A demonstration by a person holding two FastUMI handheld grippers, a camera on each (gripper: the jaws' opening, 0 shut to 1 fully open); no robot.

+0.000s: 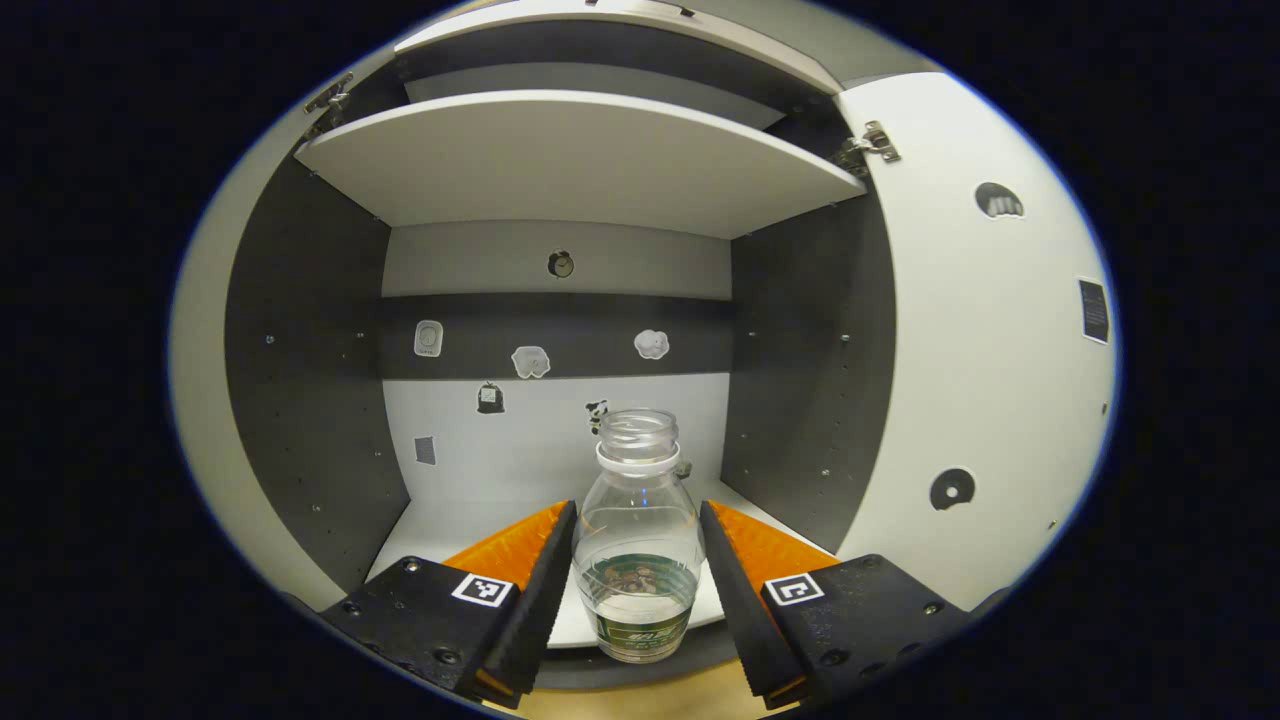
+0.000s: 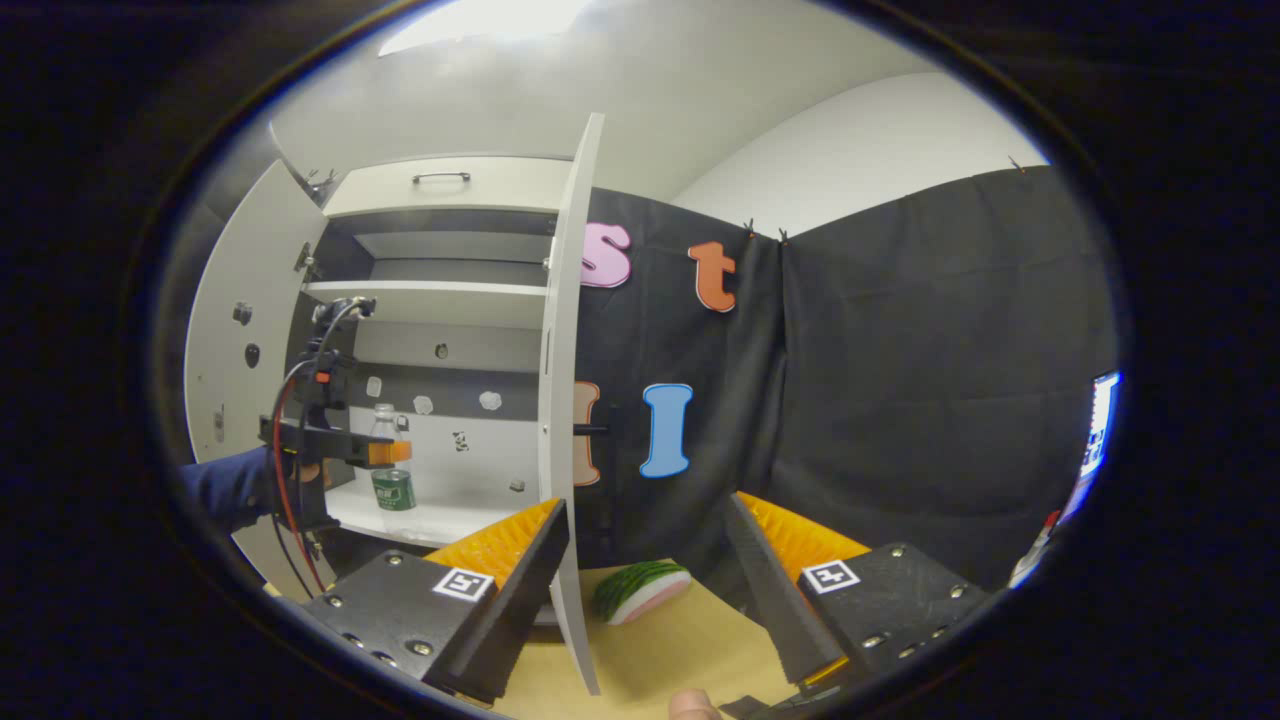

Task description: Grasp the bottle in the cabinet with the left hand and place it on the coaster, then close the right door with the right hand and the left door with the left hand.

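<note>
Left gripper [image 1: 637, 570] straddles clear, uncapped plastic bottle [image 1: 637, 545] on cabinet [image 1: 300, 400] shelf; finger contact can't be confirmed. Right gripper [image 2: 648, 570] jaws apart, empty, near slice-shaped coaster [image 2: 640, 590].

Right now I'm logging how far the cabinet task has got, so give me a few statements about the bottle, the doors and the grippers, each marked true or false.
1. The bottle stands upright on the cabinet's lower shelf. True.
2. The bottle has its cap on. False: its mouth is open, no cap.
3. The left gripper has a finger on each side of the bottle. True; whether both press on it cannot be told.
4. Both cabinet doors are shut. False: the right door and the left door stand open.
5. The right gripper holds the watermelon slice. False: it is open, and the slice lies on the table beyond it.
</note>
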